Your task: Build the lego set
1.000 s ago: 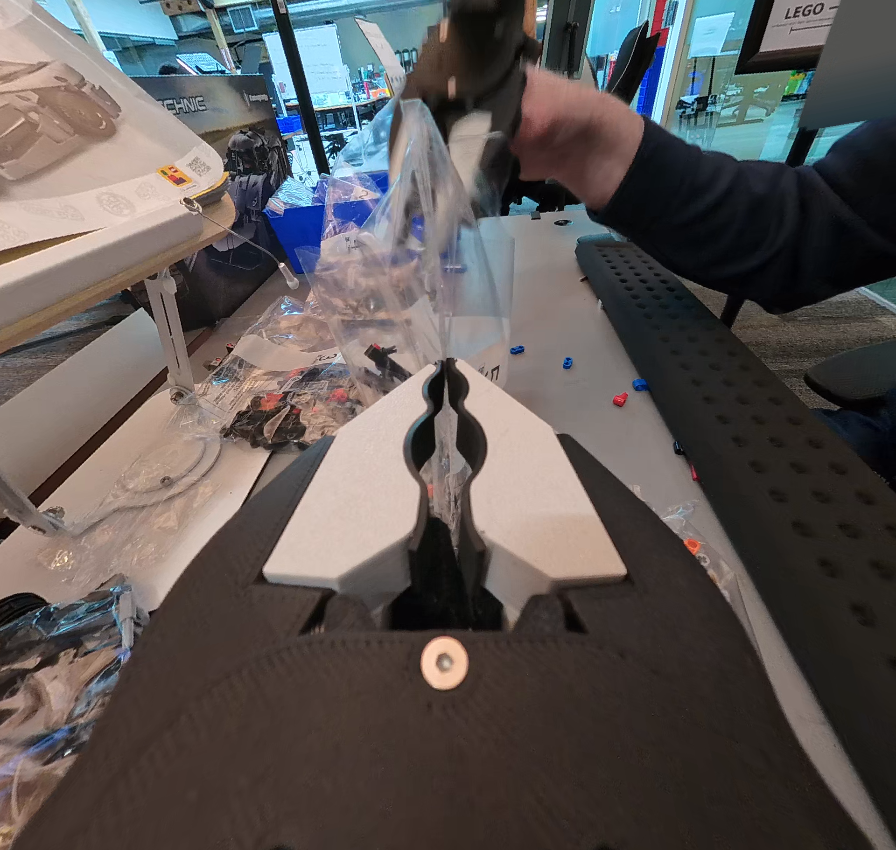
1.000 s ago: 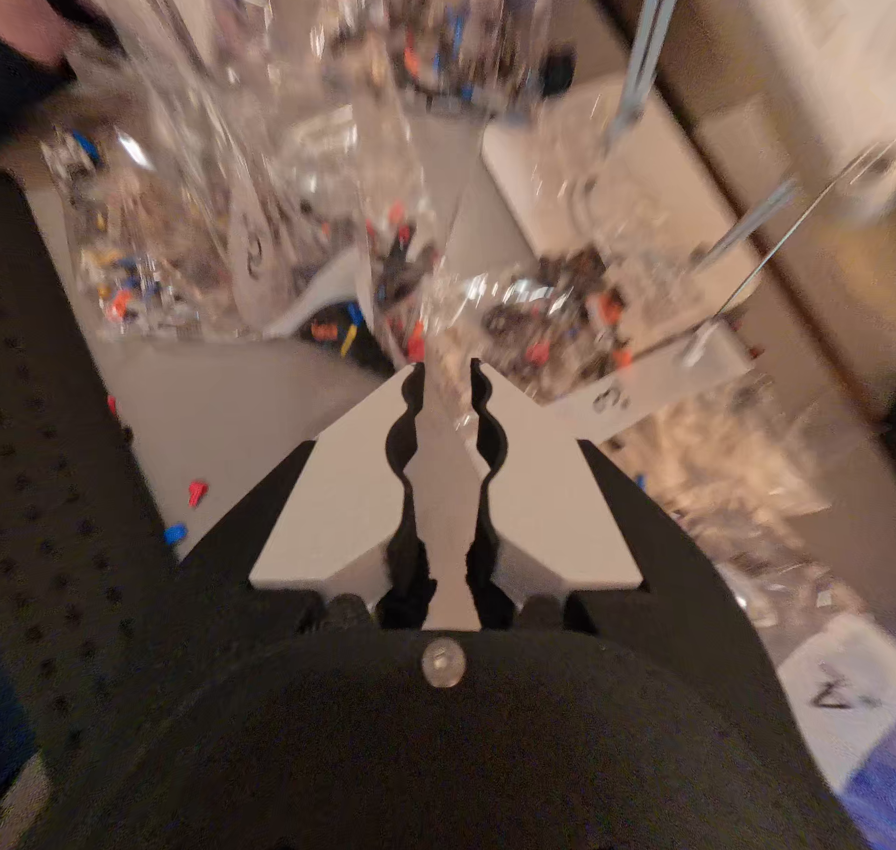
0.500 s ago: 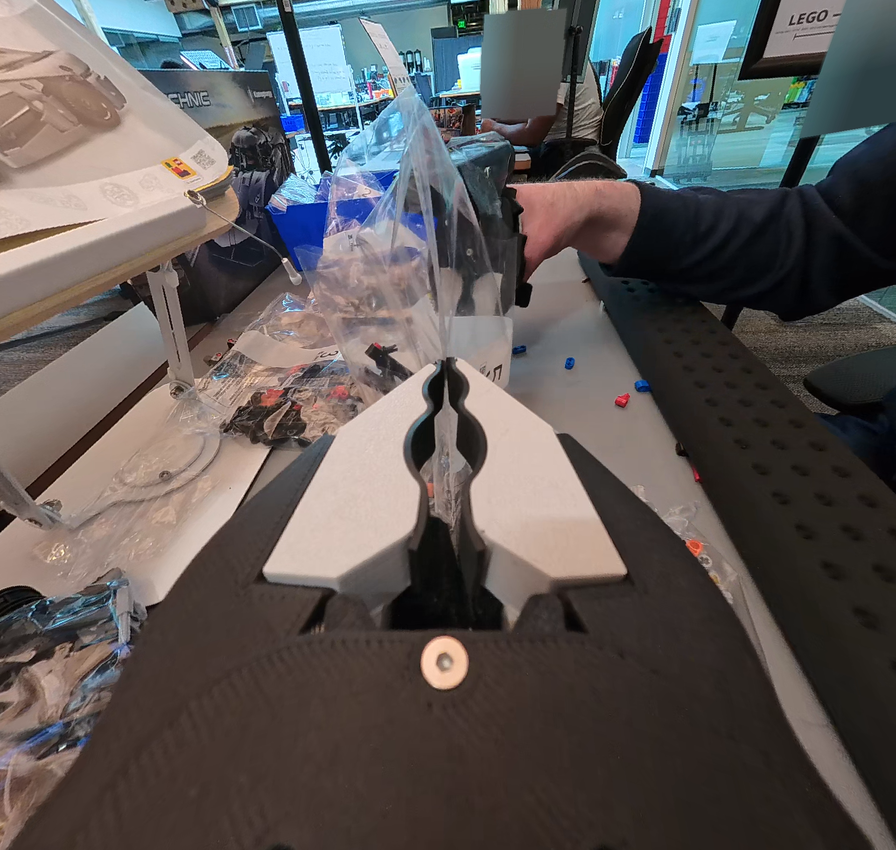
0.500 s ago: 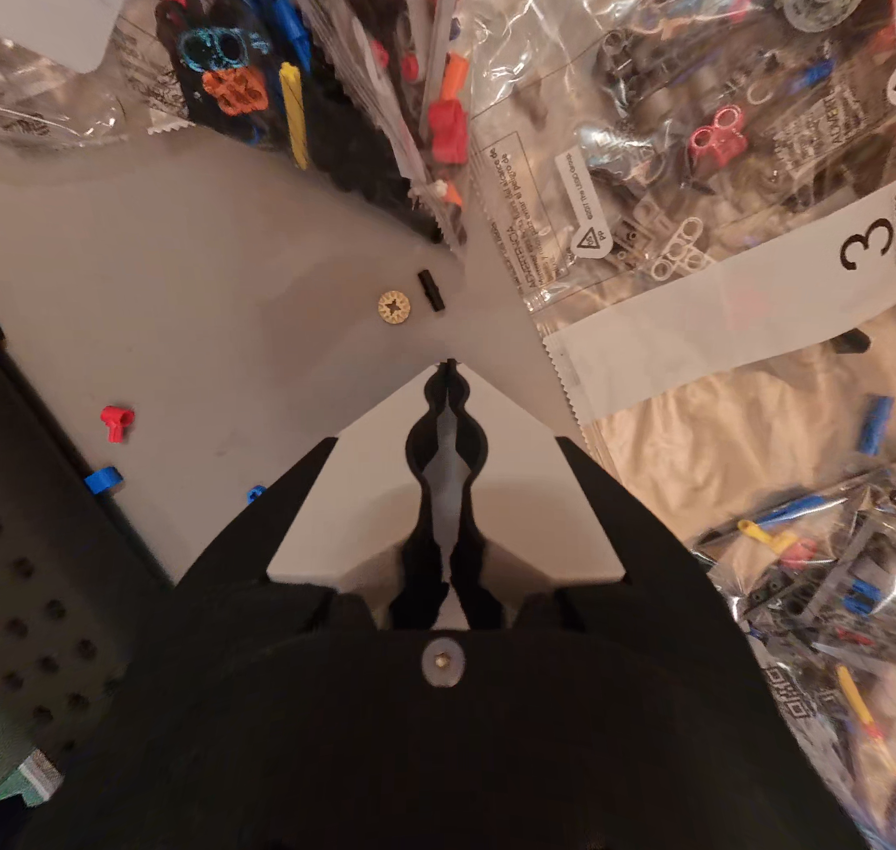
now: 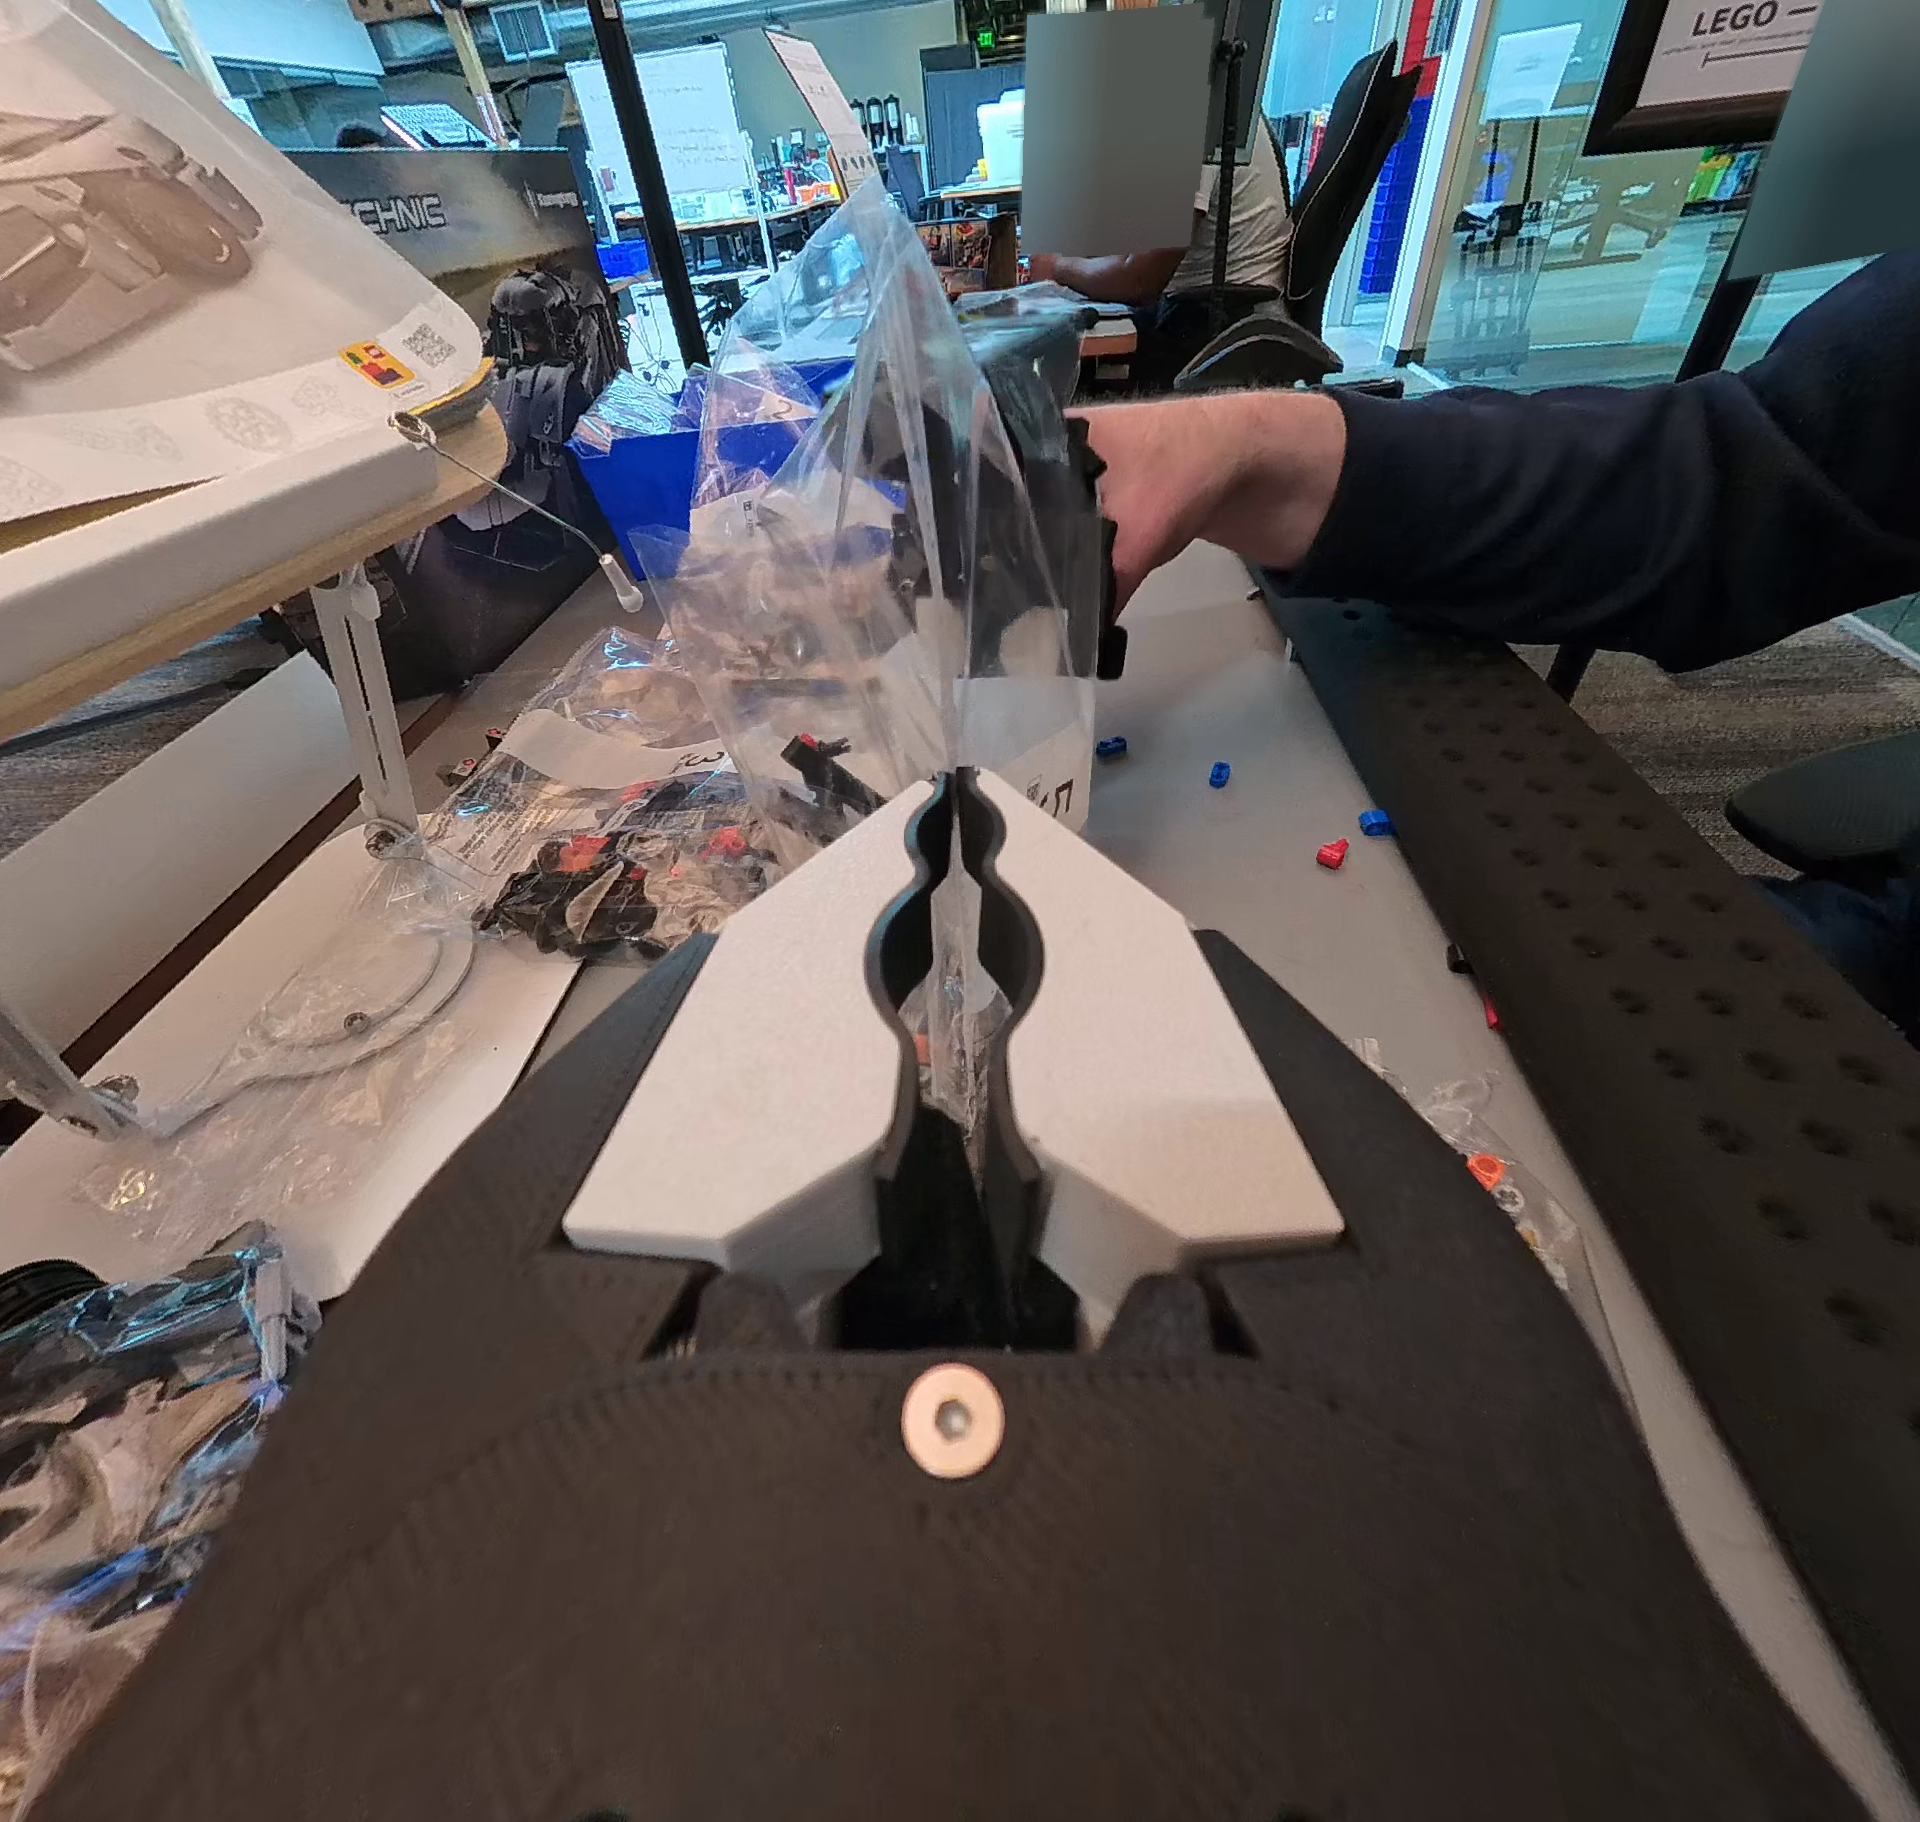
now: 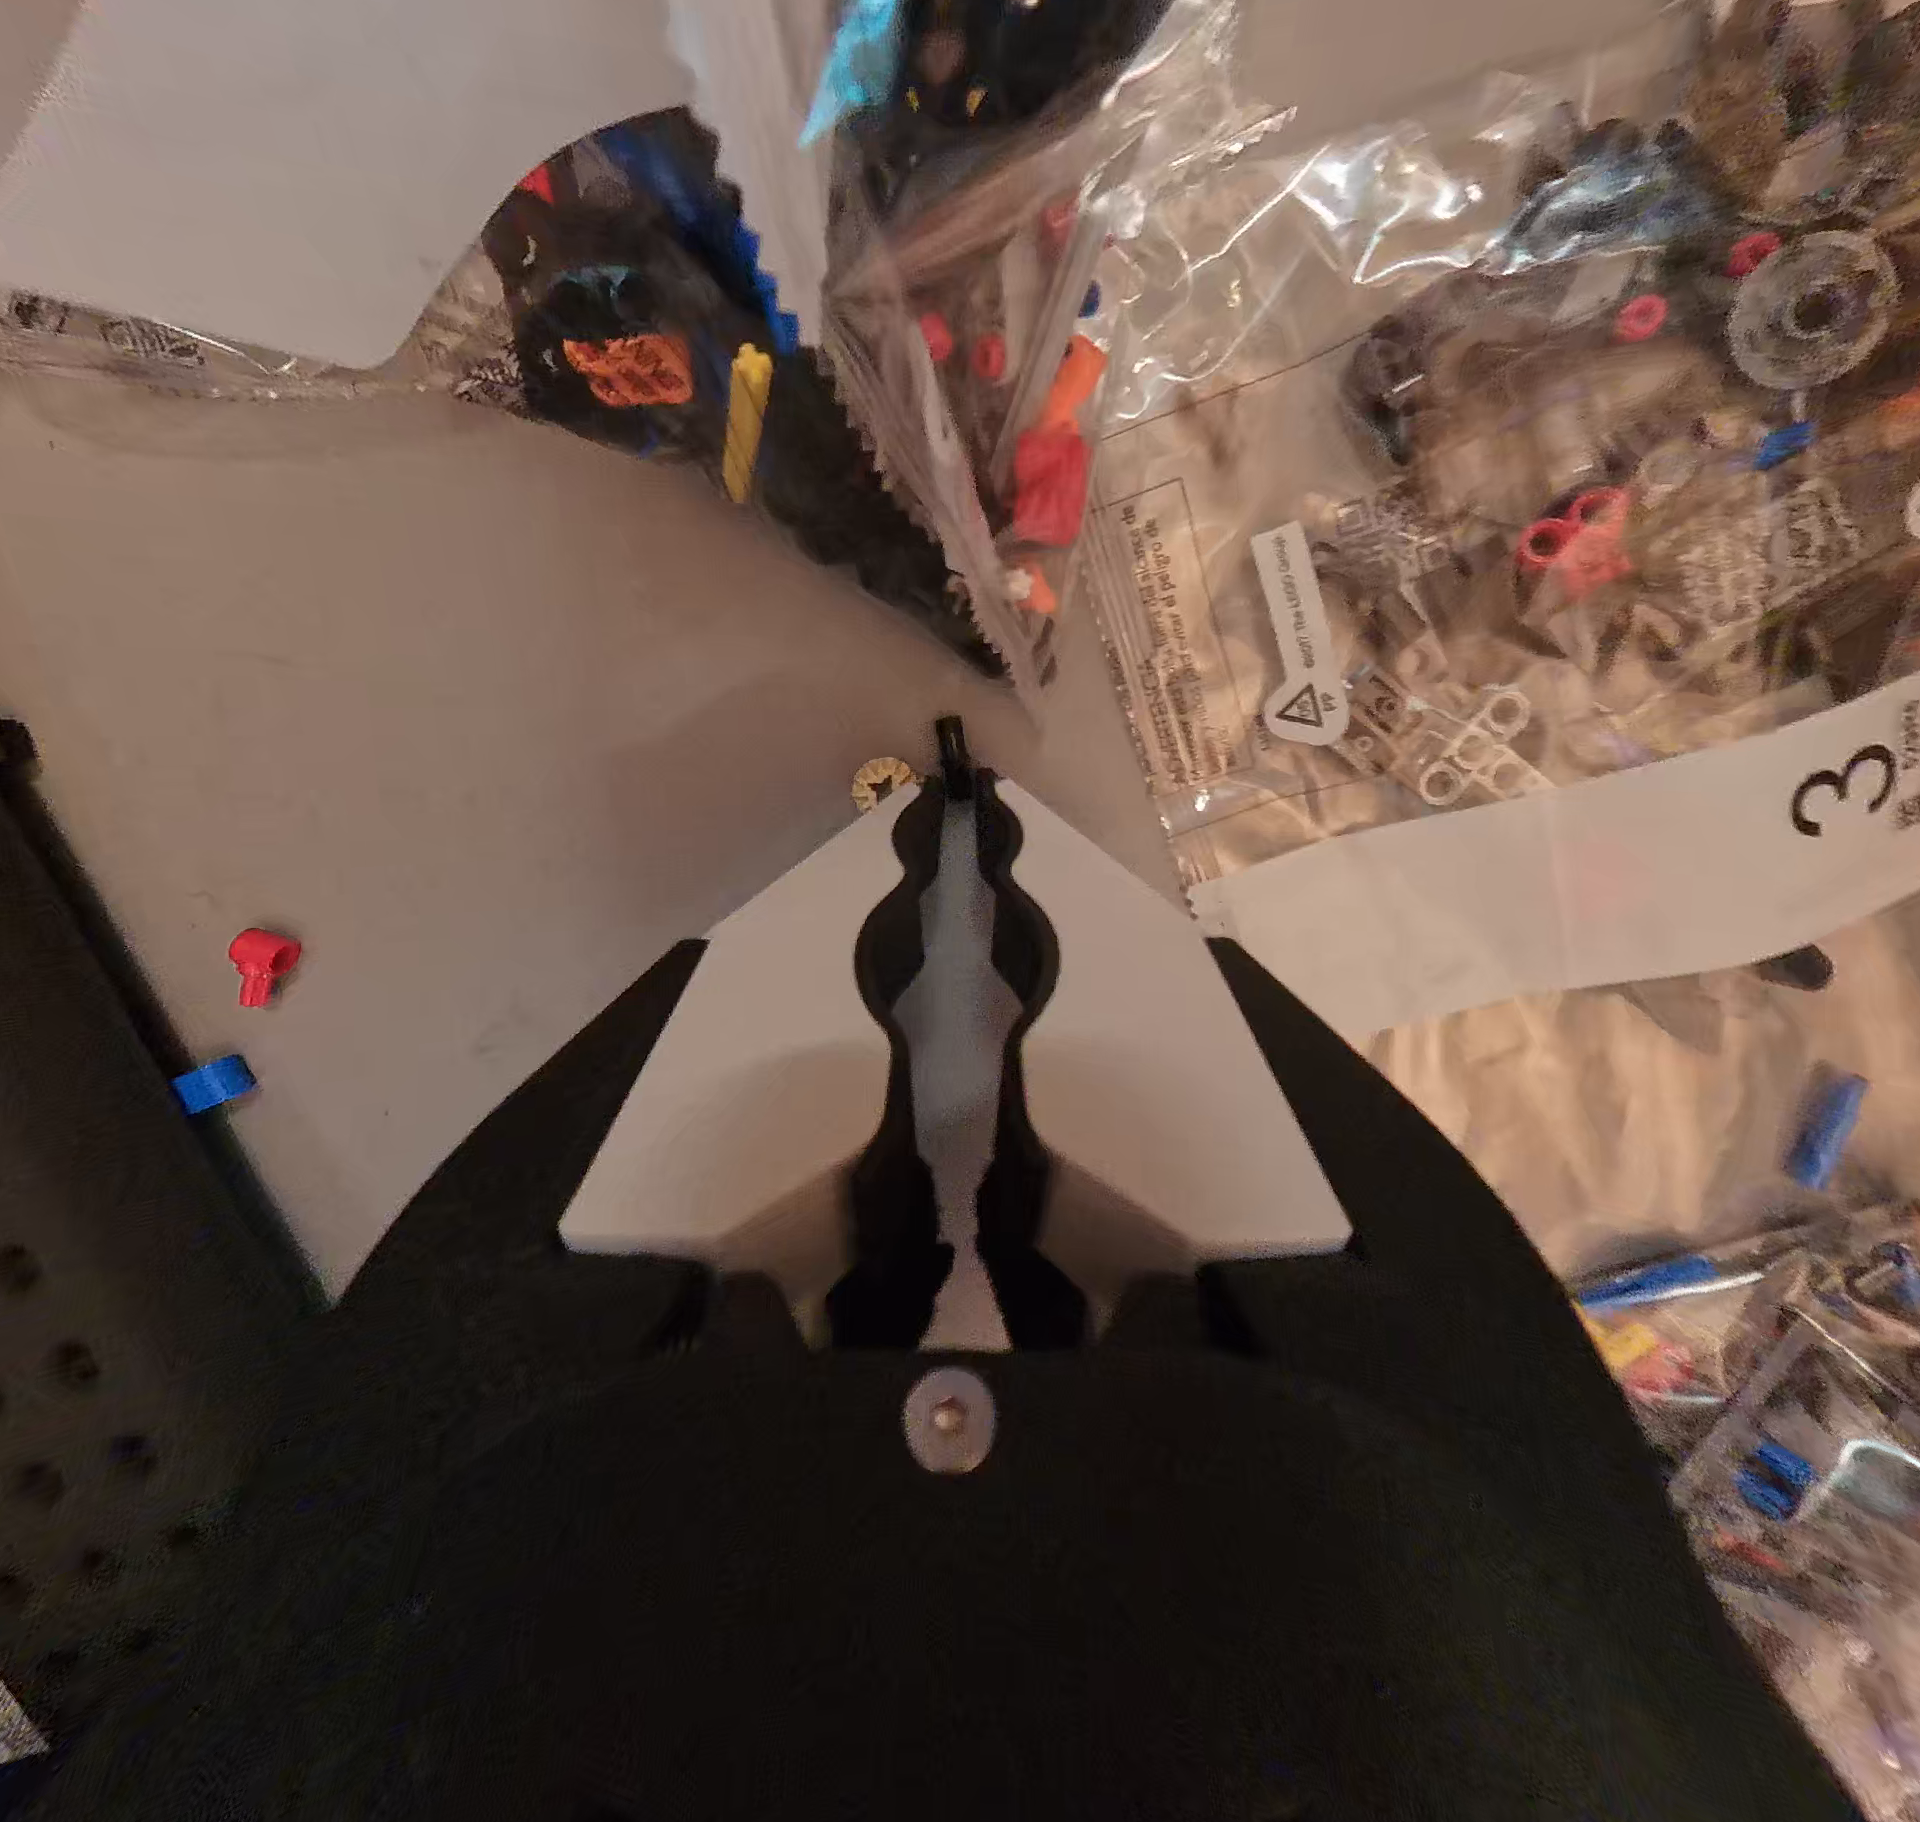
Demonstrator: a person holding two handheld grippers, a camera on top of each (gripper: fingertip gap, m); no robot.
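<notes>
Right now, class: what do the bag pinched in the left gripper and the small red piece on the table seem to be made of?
Bag: thin clear plastic film, glossy; it creases and shows things behind it. Red piece: probably hard moulded plastic, smooth, evenly coloured.

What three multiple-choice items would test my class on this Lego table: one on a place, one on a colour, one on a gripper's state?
1. Where does the loose red piece lie?
A. Inside a numbered bag
B. On the bare table, left of the right gripper
C. Between gripper fingers

2. What colour is the long ridged piece beside the orange piece?
A. Green
B. White
C. Yellow

3. What state is the left gripper in?
A. Shut on the clear bag
B. Open above the table
C. Shut on a red brick

Answers: 1 B, it sits alone on grey tabletop; 2 C, it shows yellow against black parts; 3 A, the film runs up from between its closed fingertips.
</notes>
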